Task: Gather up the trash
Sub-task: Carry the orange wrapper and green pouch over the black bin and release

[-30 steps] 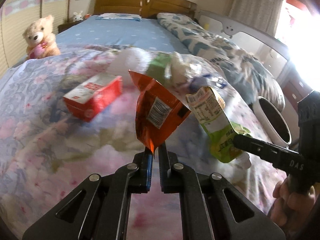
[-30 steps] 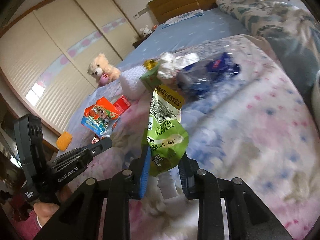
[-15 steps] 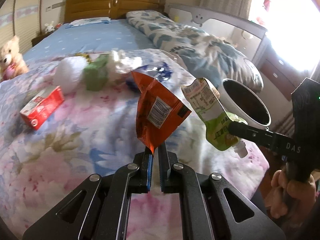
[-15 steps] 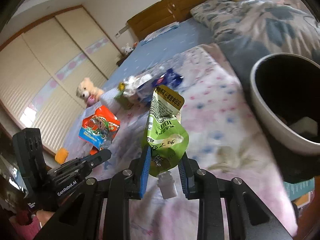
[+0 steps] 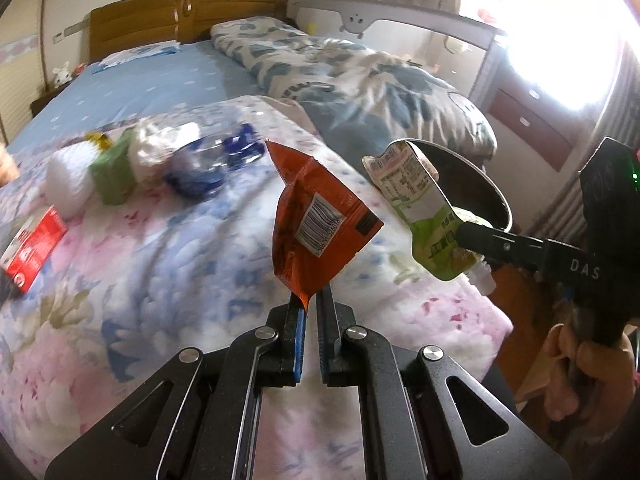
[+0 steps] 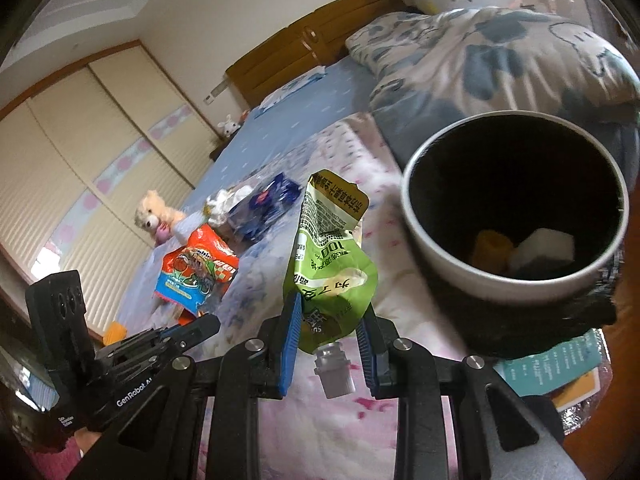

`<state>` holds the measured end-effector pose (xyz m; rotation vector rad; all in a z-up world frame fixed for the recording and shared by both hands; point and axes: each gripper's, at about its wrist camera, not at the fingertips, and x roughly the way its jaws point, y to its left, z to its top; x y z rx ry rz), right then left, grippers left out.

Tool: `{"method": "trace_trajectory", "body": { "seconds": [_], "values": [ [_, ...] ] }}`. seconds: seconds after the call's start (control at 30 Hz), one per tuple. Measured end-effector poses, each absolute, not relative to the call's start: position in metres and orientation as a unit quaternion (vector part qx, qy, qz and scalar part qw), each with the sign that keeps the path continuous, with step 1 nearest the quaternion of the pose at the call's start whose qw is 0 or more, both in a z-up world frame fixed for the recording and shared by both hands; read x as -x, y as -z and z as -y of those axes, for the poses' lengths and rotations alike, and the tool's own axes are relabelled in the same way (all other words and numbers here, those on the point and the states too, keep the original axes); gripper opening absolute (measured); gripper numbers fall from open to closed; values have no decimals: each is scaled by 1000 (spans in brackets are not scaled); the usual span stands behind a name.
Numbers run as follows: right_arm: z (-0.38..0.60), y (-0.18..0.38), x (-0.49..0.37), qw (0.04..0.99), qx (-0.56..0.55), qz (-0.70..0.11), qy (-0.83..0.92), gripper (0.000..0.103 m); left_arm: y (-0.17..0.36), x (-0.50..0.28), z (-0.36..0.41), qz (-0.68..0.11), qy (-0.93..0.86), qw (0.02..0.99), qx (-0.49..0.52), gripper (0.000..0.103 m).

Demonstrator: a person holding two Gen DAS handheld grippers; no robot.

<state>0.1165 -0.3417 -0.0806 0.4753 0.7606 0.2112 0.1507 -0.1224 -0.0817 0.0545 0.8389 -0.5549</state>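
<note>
My left gripper (image 5: 310,306) is shut on the bottom corner of an orange snack bag (image 5: 318,220), held upright above the bed; the bag also shows in the right wrist view (image 6: 196,276). My right gripper (image 6: 330,322) is shut on a green drink pouch (image 6: 330,256) with a white spout, just left of the bin. The pouch shows in the left wrist view (image 5: 424,216) in front of the bin. The white trash bin (image 6: 448,256) with a dark inside stands at the bed's edge and holds a yellow piece and a white piece.
On the floral blanket (image 5: 160,264) lie a red box (image 5: 32,248), a white lump (image 5: 66,178), a green packet (image 5: 112,168), crumpled tissue (image 5: 160,148) and a blue-labelled plastic bottle (image 5: 216,164). A folded duvet (image 5: 360,80) lies behind the bin. A teddy bear (image 6: 154,216) sits far left.
Both grippers have swung right toward the bed's edge with their items. The bin has come much closer and now fills the right of the right wrist view.
</note>
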Motion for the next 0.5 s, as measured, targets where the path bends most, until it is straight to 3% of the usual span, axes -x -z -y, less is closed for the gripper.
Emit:
{"method": "trace_trajectory", "body": {
  "seconds": [0.5],
  "values": [
    [405,65,-97,908,-249,-334,-37,27,73,-152,184,-395,311,862,-60,5]
  ]
}}
